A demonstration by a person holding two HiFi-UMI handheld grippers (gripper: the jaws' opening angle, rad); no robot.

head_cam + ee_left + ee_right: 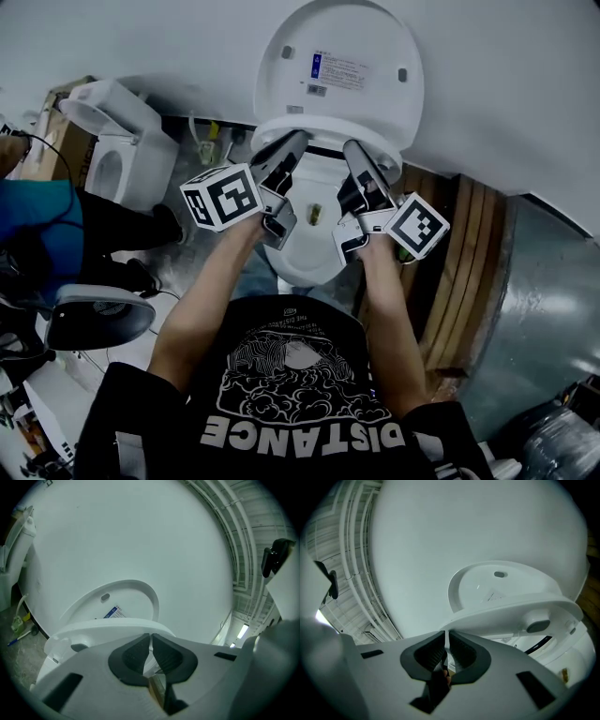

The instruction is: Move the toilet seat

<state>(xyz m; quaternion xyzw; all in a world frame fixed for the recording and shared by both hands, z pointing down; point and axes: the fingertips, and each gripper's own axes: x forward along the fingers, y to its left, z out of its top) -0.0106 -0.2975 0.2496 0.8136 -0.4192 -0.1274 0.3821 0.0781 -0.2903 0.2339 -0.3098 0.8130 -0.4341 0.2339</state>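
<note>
As both sets of jaws pinched its front edge, left gripper (150, 638) and right gripper (446, 634) held the toilet seat (511, 613), raised off the bowl (309, 258), beneath the upright lid (339, 56).

toilet seat (506, 615) | white oval ring | partly raised, tilted | front edge lifted

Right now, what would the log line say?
left gripper: shut on toilet seat | right gripper: shut on toilet seat | lid: up
</note>
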